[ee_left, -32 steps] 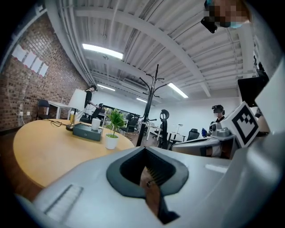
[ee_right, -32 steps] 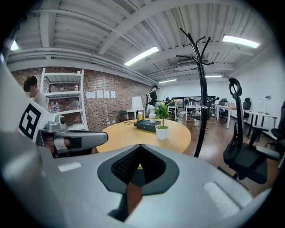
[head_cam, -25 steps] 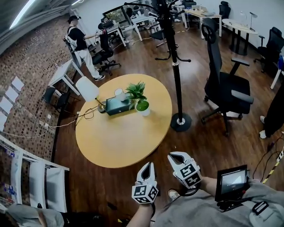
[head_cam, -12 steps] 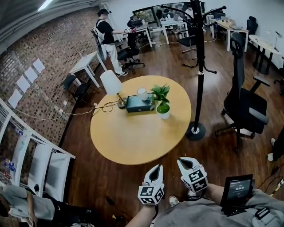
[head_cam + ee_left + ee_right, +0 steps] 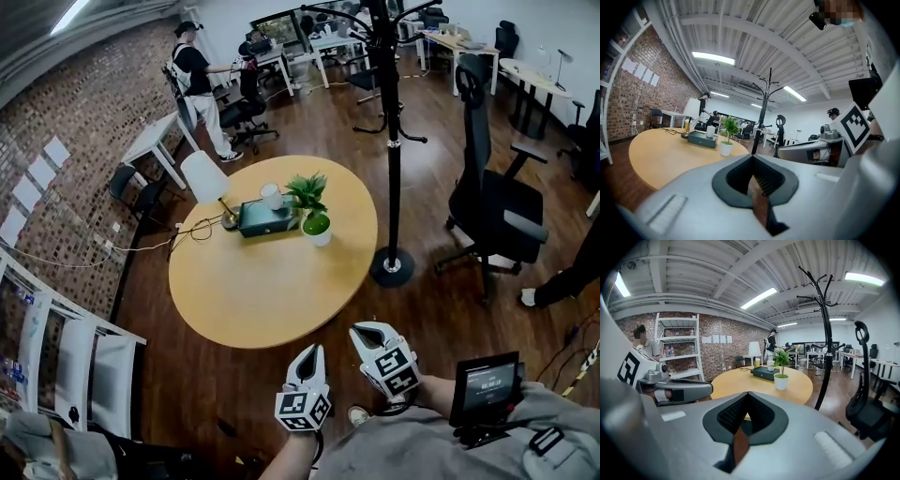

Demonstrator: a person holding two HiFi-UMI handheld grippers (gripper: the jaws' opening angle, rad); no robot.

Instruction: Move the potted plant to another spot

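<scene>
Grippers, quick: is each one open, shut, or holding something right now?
Left gripper: shut, nothing held.
Right gripper: shut, nothing held.

A red-brown brick wall [image 5: 89, 98] runs along the left side, with white paper sheets [image 5: 54, 150] pinned to it and a white metal shelving unit [image 5: 77, 375] at its near end. The dark polished wooden floor [image 5: 431, 314] carries a round light-wood table [image 5: 262, 291] in the middle. Just right of that table stands a tall black coat stand [image 5: 392, 150] on a round base, and further right a black mesh office chair [image 5: 492, 202]. A small white rectangular table [image 5: 155, 141] sits by the brick wall, far left. Pale desks [image 5: 455, 42] fill the far end. Overhead, a white beamed ceiling [image 5: 764, 44] holds long bright strip lights [image 5: 712, 57]
</scene>
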